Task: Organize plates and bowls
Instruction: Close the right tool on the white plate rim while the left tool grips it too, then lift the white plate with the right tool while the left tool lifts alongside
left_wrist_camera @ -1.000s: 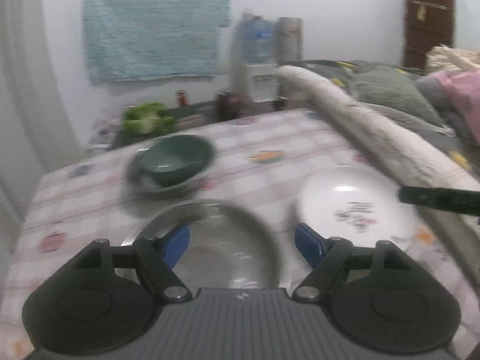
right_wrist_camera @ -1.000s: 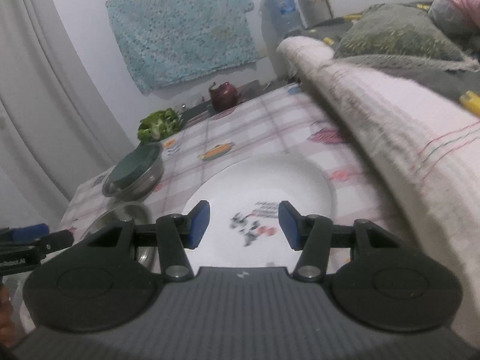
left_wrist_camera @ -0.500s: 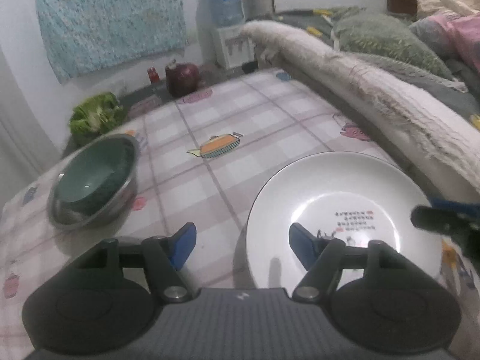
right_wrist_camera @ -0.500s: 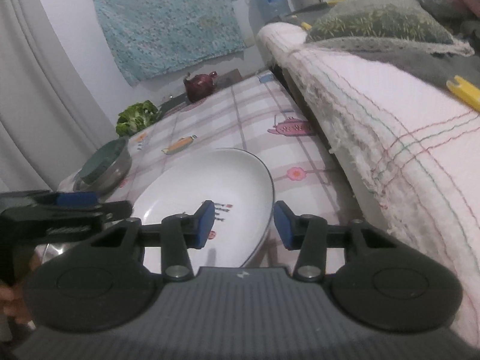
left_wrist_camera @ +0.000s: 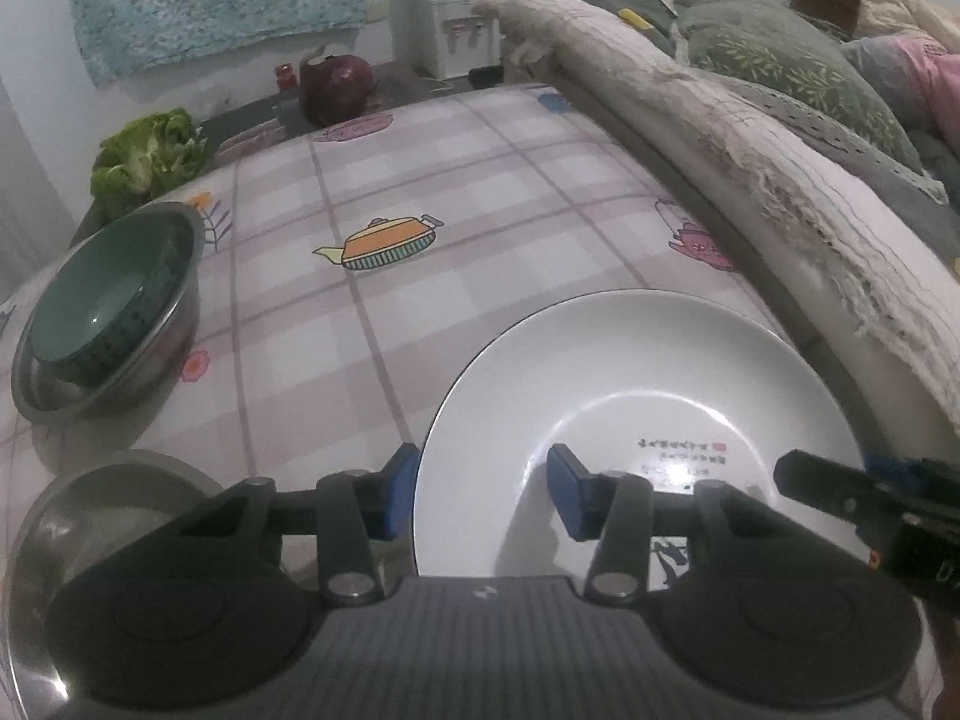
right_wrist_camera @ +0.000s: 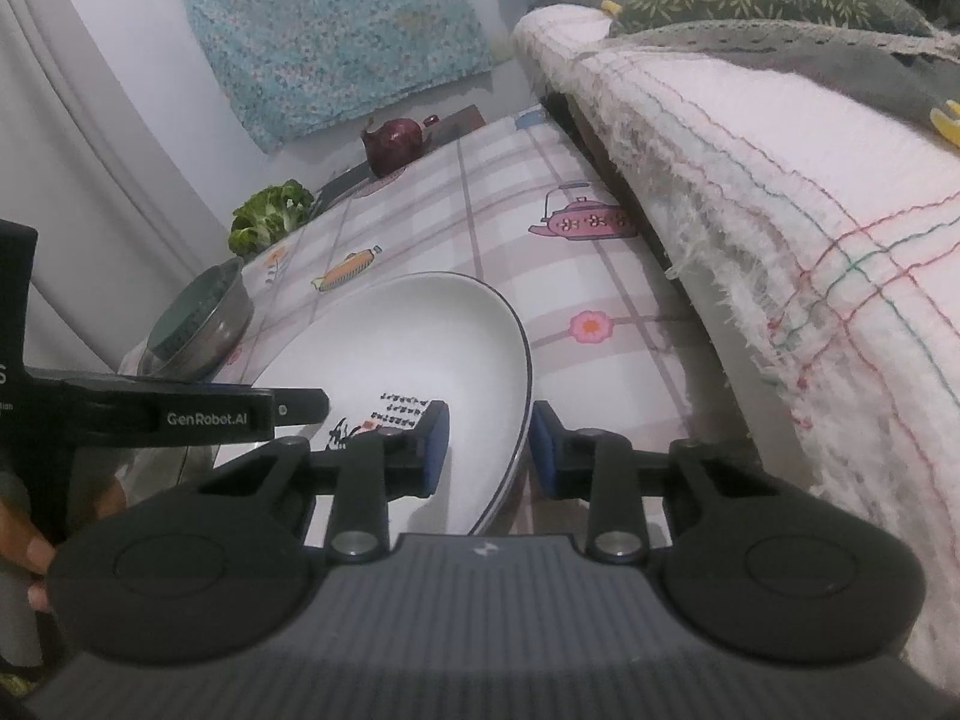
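Note:
A white plate (left_wrist_camera: 636,396) with dark lettering lies on the checked tablecloth (left_wrist_camera: 456,192). My left gripper (left_wrist_camera: 483,498) straddles the plate's near left rim. Its blue pads (left_wrist_camera: 399,495) are closing and stand apart from the rim. My right gripper (right_wrist_camera: 489,450) straddles the plate (right_wrist_camera: 408,348) at its right rim, jaws closing, with a gap still showing. Each gripper appears in the other's view: the right gripper (left_wrist_camera: 840,492) and the left gripper (right_wrist_camera: 288,408). A green bowl (left_wrist_camera: 102,306) sits inside a steel bowl (left_wrist_camera: 180,324) at the left. A second steel bowl (left_wrist_camera: 120,492) lies under my left gripper's body.
Leafy greens (left_wrist_camera: 150,156) and a dark red pot (left_wrist_camera: 336,84) stand at the table's far edge. A frayed blanket (left_wrist_camera: 780,180) on bedding runs along the table's right side, close to the plate. A hand (right_wrist_camera: 24,540) shows at the lower left.
My left gripper swung right from over the steel bowl to the plate's left rim. My right gripper dropped to the plate's right rim. Both pairs of jaws have narrowed.

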`<state>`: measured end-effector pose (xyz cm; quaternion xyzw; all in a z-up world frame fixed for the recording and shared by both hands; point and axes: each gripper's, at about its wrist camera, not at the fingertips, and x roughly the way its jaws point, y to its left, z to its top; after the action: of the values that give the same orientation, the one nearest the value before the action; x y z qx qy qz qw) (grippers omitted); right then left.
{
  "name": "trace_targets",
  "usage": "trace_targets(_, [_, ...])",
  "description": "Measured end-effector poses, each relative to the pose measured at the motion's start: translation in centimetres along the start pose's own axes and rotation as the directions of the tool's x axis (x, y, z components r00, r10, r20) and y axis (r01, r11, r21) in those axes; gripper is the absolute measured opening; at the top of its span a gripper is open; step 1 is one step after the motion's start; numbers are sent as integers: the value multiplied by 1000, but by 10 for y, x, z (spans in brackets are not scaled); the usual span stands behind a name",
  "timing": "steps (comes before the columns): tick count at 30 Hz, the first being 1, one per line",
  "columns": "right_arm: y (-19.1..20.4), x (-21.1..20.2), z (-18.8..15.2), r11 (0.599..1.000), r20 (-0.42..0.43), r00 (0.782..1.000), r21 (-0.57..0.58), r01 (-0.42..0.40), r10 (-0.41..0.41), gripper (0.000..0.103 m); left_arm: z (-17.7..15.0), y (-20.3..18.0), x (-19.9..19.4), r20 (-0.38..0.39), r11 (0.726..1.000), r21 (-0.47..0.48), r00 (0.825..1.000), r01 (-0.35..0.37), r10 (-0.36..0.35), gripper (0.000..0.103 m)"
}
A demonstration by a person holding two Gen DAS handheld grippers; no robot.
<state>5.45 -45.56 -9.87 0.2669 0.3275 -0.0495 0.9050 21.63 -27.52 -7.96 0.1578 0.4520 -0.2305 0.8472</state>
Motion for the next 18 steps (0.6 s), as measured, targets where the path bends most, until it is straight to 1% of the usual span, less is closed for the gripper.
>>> trace_targets(5, [-3, 0, 1, 1000, -19, 1000, 16, -10, 11, 25, -6, -5, -8, 1, 1000, 4, 1000, -24, 24, 47])
trace_targets(8, [0, -2, -1, 1000, -29, 1000, 3, -1, 1, 25, -13, -5, -18, -10, 1000, -12, 1000, -16, 16, 47])
trace_targets(10, [1, -6, -4, 1000, -38, 999, -1, 2, -2, 25, -22, -5, -25, -21, 1000, -25, 1000, 0, 0, 47])
trace_targets(14, [3, -17, -14, 1000, -50, 999, -22, 7, -8, 25, -45, -8, -40, -16, 1000, -24, 1000, 6, -7, 47])
trace_targets(18, [7, -29, -25, 999, -60, 998, -38, 9, -11, 25, -67, -6, -57, -18, 999, -34, 999, 29, -30, 47])
